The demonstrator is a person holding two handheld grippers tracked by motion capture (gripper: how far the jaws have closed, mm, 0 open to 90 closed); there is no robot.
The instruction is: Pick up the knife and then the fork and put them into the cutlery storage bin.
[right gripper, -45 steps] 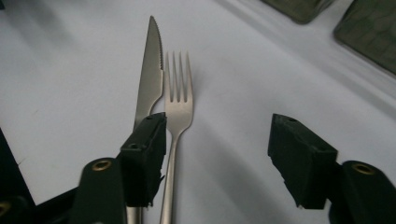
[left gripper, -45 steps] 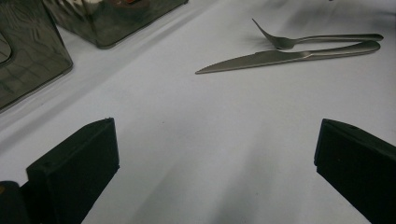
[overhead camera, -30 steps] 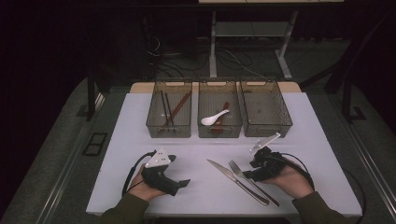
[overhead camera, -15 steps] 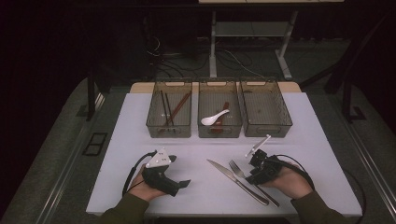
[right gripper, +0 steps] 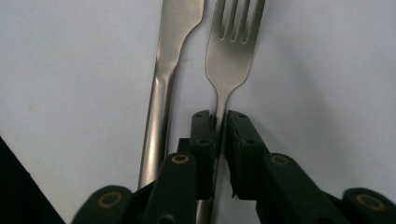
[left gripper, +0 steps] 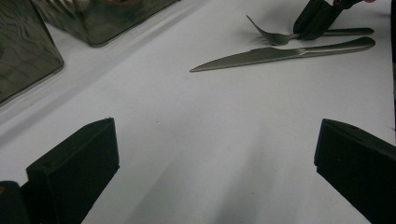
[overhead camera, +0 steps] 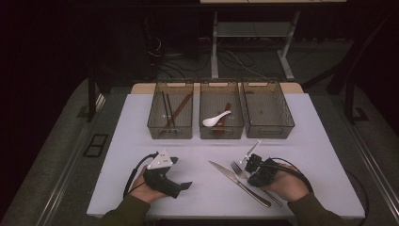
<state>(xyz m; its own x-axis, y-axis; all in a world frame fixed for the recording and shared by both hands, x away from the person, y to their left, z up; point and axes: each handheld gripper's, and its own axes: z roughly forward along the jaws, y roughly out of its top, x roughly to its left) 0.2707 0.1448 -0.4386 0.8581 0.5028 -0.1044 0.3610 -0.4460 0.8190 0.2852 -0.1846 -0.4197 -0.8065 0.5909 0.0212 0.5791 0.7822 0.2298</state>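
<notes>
Fork (right gripper: pixel 232 51) is the thing in hand, lying flat on the white table (overhead camera: pixel 329 141) with its neck pinched between the jaws of the right gripper (right gripper: pixel 220 133); those jaws have just been closing, and the right gripper view has both pads pressed on the thin stem just behind the tines, so the grip looks made; the tines run on ahead of the fingertips and the handle passes back beneath the tool; in the high view the same right gripper (overhead camera: pixel 254 167) sits low over the fork (overhead camera: pixel 236 167). Knife (right gripper: pixel 166 84) lies just beside the gripper's left jaw, parallel to the fork and close but apart from it; the pad on that side appears clear of the knife handle, though only narrowly.

The left gripper (overhead camera: pixel 162 175) rests on the table well to the side, jaws spread wide with nothing between them; from its own view the knife (left gripper: pixel 280 52) and fork (left gripper: pixel 275 37) lie far ahead.

The step, as I judge it, is the pick-up of the fork, grasp done and lift not yet begun; next comes a straight raise, kept level so the slim stem does not pivot in the pads, and clear of the knife so it is not dragged along; then a carry forward to the three bins (overhead camera: pixel 267 110) beyond the gripper's tips, the right-hand one holding no cutlery that I can make out.
</notes>
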